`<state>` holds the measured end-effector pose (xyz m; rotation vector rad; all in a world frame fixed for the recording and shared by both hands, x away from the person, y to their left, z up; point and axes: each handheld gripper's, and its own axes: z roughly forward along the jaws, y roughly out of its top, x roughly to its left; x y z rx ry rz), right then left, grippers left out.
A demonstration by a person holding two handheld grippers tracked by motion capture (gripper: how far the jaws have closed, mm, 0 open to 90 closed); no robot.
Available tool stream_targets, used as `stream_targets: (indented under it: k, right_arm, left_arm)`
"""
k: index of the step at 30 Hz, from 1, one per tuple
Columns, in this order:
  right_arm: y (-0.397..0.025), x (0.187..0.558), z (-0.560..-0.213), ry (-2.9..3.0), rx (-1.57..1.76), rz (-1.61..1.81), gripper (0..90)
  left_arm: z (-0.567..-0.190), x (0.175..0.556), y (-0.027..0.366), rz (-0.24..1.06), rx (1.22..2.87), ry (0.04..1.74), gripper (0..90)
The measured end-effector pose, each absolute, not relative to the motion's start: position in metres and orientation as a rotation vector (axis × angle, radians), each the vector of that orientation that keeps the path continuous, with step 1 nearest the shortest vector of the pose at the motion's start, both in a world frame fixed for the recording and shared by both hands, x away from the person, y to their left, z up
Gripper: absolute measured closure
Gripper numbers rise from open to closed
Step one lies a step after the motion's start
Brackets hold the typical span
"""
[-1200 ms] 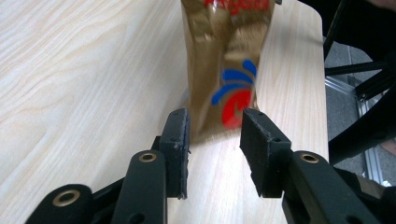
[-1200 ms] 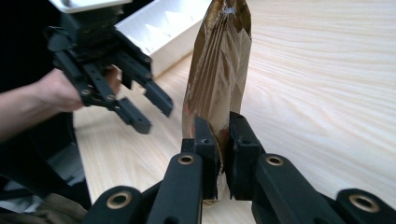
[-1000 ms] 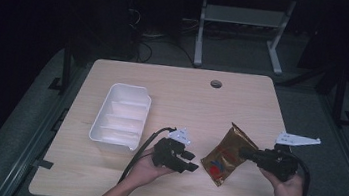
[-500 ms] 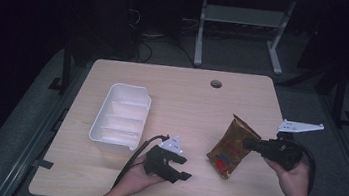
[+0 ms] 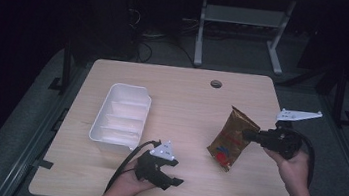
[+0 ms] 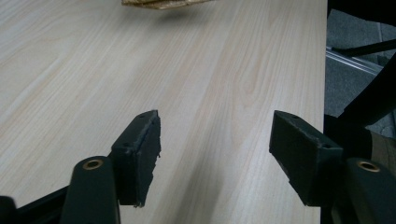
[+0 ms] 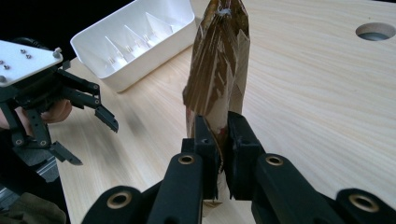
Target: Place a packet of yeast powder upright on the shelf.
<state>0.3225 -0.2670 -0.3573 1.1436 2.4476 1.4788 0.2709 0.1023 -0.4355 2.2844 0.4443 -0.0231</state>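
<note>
The right gripper (image 7: 219,140) has its fingers clamped on the edge of a crinkled brown foil snack bag (image 5: 230,137), held tilted above the light wooden bench (image 5: 188,94). The left gripper (image 5: 165,175) rests low with fingers spread apart, empty, a white ribbed plastic tray (image 5: 121,116) beyond it.

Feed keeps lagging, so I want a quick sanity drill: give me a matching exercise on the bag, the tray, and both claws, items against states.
Items:
1. brown snack bag
2. white tray
3. left claw
4. right claw

States:
A. open, nothing between its jaws
B. sitting on the table's left half, empty
C. pinched and lifted
D. shut on the bag

Pairs: 1-C, 2-B, 3-A, 4-D
</note>
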Motion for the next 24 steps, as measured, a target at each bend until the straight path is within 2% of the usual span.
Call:
stream_targets:
  k: [24]
  right_arm:
    - [-0.234,0.352,-0.329,2.518,1.037,1.471,83.8]
  left_arm:
    - [-0.435,0.268,0.112,-0.001,2.26,0.442,29.5]
